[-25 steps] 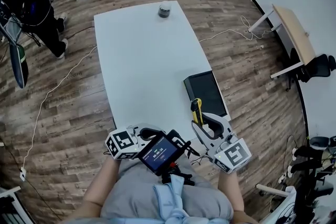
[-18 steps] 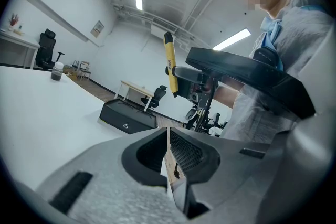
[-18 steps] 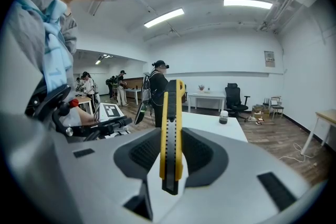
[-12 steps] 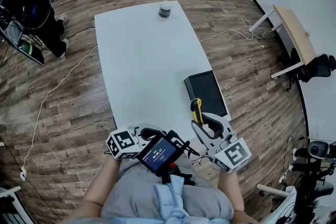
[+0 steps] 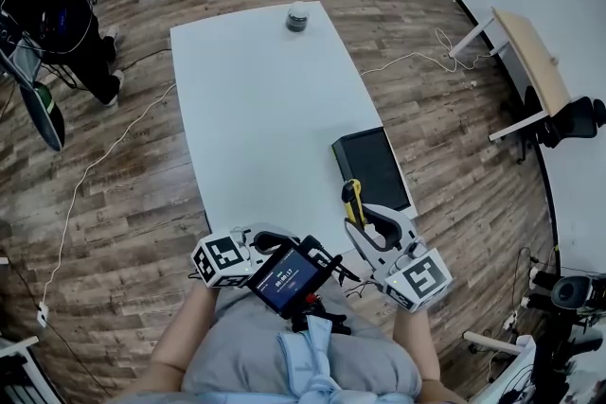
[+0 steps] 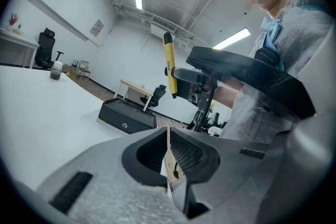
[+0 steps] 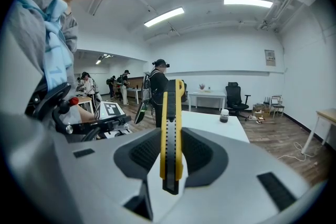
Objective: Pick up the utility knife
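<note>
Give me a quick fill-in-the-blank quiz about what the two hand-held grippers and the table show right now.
1. The right hand-held gripper grips a ___ utility knife.
2. The left hand-held gripper holds ___.
3. The box on the white table is ___.

Missing words: yellow; nothing; black.
</note>
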Motion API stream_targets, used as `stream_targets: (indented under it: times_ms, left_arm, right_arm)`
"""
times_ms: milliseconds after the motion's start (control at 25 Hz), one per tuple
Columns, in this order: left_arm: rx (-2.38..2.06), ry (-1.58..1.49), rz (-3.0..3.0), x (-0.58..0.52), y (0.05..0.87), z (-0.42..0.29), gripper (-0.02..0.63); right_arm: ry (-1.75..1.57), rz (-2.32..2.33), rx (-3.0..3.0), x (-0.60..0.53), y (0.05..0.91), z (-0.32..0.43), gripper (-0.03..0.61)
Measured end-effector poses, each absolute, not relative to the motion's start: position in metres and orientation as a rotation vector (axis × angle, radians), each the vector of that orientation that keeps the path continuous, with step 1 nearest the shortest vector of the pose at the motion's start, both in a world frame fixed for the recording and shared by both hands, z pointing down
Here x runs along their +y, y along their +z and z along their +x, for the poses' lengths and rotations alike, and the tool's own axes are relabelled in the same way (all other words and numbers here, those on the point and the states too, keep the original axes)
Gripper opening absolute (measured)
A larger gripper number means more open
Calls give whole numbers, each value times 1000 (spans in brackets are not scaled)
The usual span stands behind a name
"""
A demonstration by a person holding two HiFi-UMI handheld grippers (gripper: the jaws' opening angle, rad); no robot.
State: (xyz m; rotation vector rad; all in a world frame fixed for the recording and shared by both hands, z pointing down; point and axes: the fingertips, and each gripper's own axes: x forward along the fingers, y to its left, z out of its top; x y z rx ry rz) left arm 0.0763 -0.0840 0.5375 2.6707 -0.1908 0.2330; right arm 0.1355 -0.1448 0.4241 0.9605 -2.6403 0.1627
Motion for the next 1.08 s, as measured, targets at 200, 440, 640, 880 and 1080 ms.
stream_targets:
  times_ms: [200, 440, 640, 880, 1080]
  left_arm:
    - [-192, 228, 2667, -83, 537, 76, 20]
    - [-191, 215, 2661, -86, 535, 76, 20]
    - [-194, 210, 2657, -87, 535, 75, 20]
    - [-199, 205, 2654, -86, 534, 75, 20]
    - [-200, 214, 2654, -85, 537, 75, 20]
  right_arm:
    - [167, 964, -2638, -143, 425, 136, 129]
    - [163, 962, -2635, -145, 423, 135, 129]
    - [158, 958, -2634, -147, 423, 134, 129]
    - [155, 949, -2635, -146, 423, 133, 129]
    - [159, 950, -2629, -146, 426, 134, 129]
